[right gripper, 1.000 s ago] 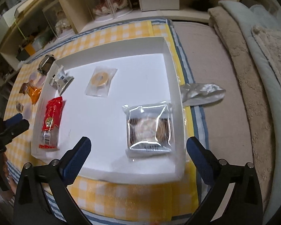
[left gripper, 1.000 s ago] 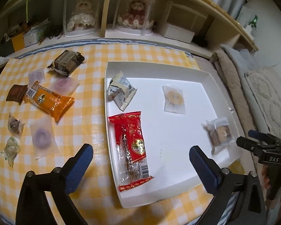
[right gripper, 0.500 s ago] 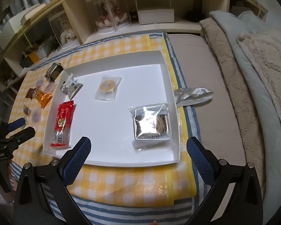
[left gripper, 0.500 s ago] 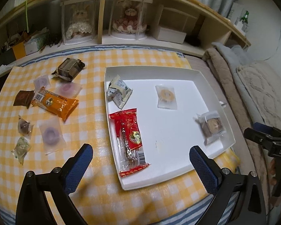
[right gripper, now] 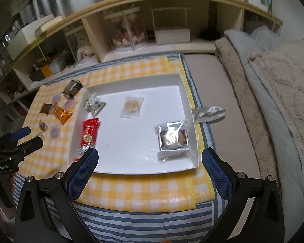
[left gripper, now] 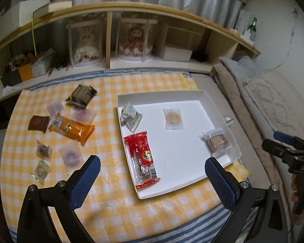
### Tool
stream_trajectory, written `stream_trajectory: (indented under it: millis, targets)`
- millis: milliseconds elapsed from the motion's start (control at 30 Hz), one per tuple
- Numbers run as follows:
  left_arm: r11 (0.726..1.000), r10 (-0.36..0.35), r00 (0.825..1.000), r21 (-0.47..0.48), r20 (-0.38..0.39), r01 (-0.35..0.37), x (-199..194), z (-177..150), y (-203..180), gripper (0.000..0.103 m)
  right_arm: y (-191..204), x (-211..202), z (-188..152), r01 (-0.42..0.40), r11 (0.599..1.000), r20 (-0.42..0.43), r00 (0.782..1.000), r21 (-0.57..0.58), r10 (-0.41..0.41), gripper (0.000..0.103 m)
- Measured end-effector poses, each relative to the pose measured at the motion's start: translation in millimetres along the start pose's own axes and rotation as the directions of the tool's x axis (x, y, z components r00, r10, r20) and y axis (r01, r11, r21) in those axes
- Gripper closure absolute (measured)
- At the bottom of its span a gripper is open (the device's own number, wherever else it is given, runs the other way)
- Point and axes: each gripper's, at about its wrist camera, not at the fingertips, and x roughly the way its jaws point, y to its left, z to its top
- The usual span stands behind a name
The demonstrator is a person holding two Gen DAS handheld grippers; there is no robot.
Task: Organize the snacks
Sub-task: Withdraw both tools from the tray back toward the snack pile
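A white tray (left gripper: 216,109) sits on the yellow checked cloth. In it lie a red packet (left gripper: 142,155), a silver packet (left gripper: 130,117), a clear-wrapped round biscuit (left gripper: 172,118) and a clear pack with a cake (left gripper: 217,140). Left of the tray lie an orange packet (left gripper: 72,128), a dark packet (left gripper: 82,96), a brown packet (left gripper: 38,123) and several small clear-wrapped sweets. My left gripper (left gripper: 152,180) is open and empty, held high over the cloth's near edge. My right gripper (right gripper: 150,174) is open and empty, high over the tray's (right gripper: 184,93) near side.
A shelf unit (left gripper: 131,46) with doll cases and boxes runs along the back. Folded blankets (left gripper: 273,101) lie to the right. A silver wrapper (right gripper: 209,112) lies beside the tray's right edge. A blue striped cloth (right gripper: 143,222) hangs at the front.
Both grippers have pulled back and risen away from the tray, so the table looks smaller. Both stay open and empty. No snack has moved.
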Motion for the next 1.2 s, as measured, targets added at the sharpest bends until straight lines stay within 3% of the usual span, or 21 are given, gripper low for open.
stream_trajectory:
  millis: [333, 633, 1200]
  targets:
    - [0.999, 0.034, 0.996, 0.022, 0.08, -0.036, -62, 6, 43, 0.0, 47, -25, 11, -0.023, 0.999, 0.088, 0.996, -0.043, 0.026, 0.0]
    - [0.993, 0.117, 0.987, -0.024, 0.109, -0.115, -99, -5, 102, 0.0, 104, -19, 24, -0.075, 0.995, 0.125, 0.989, -0.067, 0.083, 0.0]
    - [0.972, 0.215, 0.973, -0.122, 0.086, -0.203, -95, -21, 198, 0.0, 209, 45, 26, -0.132, 0.98, 0.08, 0.986, -0.148, 0.145, 0.0]
